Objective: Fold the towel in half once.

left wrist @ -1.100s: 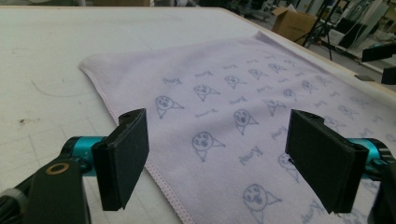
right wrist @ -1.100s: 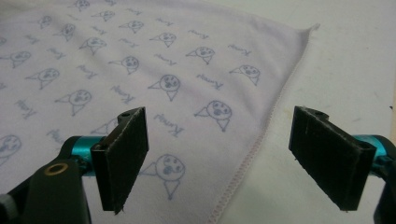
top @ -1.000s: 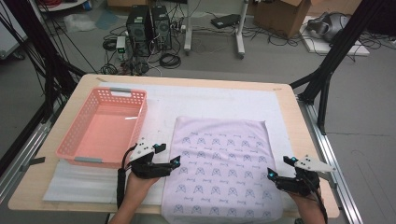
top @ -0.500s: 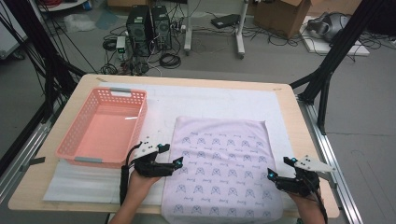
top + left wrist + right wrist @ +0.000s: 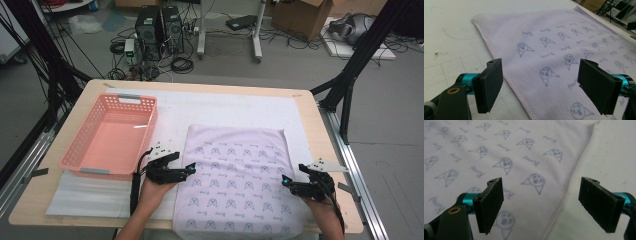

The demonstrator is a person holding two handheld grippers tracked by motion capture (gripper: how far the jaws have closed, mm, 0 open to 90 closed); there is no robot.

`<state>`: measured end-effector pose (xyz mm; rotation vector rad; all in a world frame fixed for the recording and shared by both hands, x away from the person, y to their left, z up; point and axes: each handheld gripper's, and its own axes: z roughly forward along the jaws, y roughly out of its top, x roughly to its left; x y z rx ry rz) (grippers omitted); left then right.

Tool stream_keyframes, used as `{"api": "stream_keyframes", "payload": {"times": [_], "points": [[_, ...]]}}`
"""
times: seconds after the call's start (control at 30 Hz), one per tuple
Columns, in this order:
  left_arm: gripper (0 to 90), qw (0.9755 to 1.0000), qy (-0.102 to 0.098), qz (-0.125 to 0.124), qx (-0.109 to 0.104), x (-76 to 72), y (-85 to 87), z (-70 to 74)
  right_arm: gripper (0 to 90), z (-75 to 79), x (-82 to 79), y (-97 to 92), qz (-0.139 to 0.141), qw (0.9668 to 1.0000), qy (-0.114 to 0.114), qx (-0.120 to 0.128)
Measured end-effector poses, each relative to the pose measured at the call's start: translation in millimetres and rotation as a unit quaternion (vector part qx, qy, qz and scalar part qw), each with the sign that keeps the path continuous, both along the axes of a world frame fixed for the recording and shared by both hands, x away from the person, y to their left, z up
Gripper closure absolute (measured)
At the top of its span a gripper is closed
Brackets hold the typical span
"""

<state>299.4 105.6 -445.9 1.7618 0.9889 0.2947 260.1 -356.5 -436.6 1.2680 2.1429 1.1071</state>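
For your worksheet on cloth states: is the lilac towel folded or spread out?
Spread out: the lilac towel lies flat in one layer on the table, edges showing.

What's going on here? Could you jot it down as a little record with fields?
Work in hand: a lilac printed towel lies flat on the table
Left gripper: jaws open, straddling the towel's left hem
Right gripper: jaws open, straddling the towel's right hem
Hold: neither has closed on the cloth yet
Pink basket: empty, left of the towel
Likely next: pinch both hems, perhaps to fold
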Motion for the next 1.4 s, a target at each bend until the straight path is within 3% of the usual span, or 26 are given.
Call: {"api": "stream_keyframes", "payload": {"times": [0.2,0.33,0.43,0.57,0.63,0.67,0.77,0.9,0.97,1.1,1.13,1.17,1.27,1.4], "points": [[26.7,0.9994,0.019,0.017,0.022,19.7,-5.7,2.0,24.8,1.2,20.2,-3.0,-0.019,0.9997,0.012,0.003],[29.9,0.9987,0.034,0.03,0.021,30.6,-7.0,-3.3,28.8,-2.0,33.3,-3.5,-0.033,0.9991,0.025,0.007],[31.6,0.9977,0.051,0.044,0.012,35.3,-4.3,-6.3,32.6,-3.3,40.6,-3.0,-0.04,0.9979,0.036,0.037],[33.8,0.9963,0.061,0.056,0.022,37.1,-5.3,-7.0,35.9,-5.7,50.0,-0.9,-0.055,0.9975,0.041,0.014],[36.9,0.9952,0.076,0.044,0.044,39.8,-8.8,-6.8,38.5,-6.8,52.7,-0.5,-0.07,0.9965,0.046,0.005],[37.0,0.9947,0.07,0.045,0.06,40.1,-13.1,-5.3,40.0,-7.5,53.8,-0.5,-0.075,0.9961,0.046,0.003],[39.7,0.9932,0.07,0.046,0.081,42.3,-19.1,-3.2,45.5,-10.0,56.2,0.8,-0.074,0.9958,0.053,-0.011],[51.9,0.9898,0.046,0.053,0.124,40.0,-24.8,-3.0,56.9,-9.2,55.8,0.9,-0.076,0.9956,0.047,-0.027],[58.7,0.9878,0.032,0.051,0.144,38.8,-25.4,-3.2,67.7,-8.7,55.3,1.4,-0.069,0.9961,0.048,-0.026],[76.0,0.9901,0.036,0.036,0.131,38.9,-23.7,-3.4,84.4,-8.2,53.6,5.2,-0.054,0.9969,0.053,-0.021],[84.8,0.9907,0.037,0.026,0.128,38.7,-24.3,-3.6,85.8,-8.4,53.7,5.3,-0.051,0.997,0.056,-0.016],[85.9,0.9903,0.037,0.028,0.131,38.5,-25.0,-3.3,86.6,-8.6,54.0,5.3,-0.051,0.9971,0.056,-0.014],[86.9,0.9922,0.055,0.04,0.105,41.1,-21.2,-2.8,88.0,-8.2,54.9,4.1,-0.052,0.9969,0.058,-0.007],[87.2,0.9936,0.046,0.068,0.078,43.1,-17.3,4.0,88.4,-7.4,57.4,0.2,-0.062,0.9967,0.053,-0.001]]}}
